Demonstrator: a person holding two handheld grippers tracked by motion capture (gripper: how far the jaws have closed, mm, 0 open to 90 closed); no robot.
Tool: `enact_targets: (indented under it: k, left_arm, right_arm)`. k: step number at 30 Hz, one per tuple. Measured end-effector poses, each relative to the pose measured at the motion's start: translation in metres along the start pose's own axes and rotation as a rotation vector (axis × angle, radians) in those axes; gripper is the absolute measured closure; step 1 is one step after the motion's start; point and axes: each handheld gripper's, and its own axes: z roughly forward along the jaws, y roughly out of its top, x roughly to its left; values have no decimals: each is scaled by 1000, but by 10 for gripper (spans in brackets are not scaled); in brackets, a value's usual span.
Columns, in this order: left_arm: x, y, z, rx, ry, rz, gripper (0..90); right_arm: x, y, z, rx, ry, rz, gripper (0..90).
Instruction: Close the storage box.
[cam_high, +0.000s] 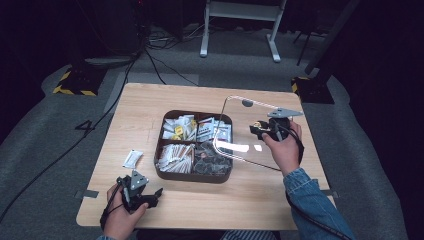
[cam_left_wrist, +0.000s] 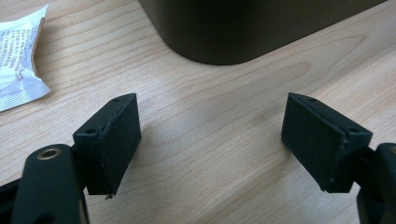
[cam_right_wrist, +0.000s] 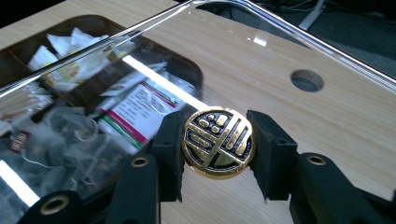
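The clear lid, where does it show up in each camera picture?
High view: the clear lid is right of centre, tilted over the tray's right side, held by the right gripper.
Left gripper view: not in it.
Right gripper view: the lid spans the frame, its gold knob clamped at bottom centre.
Shared landmark: the tray.

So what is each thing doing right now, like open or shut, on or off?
Clear plastic lid with gold round knob: lifted off, tilted beside and partly above the box.
Dark brown divided box of tea bags and sachets: uncovered, full.
Small white sachet: lying flat on the wooden table, left of the box.
Right hand-held gripper: shut on the knob.
Left hand-held gripper: open, holding nothing, low over the table.
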Motion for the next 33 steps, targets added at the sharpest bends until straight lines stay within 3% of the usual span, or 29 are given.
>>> enact_targets:
  k: [13, 33]
  left_arm:
    - [0, 0, 0, 0, 0, 0, 203]
    - [1, 2, 1, 2, -2, 3, 203]
  right_arm:
    - [47, 27, 24, 3, 69, -41, 589]
    - [100, 40, 63, 40, 119, -73, 589]
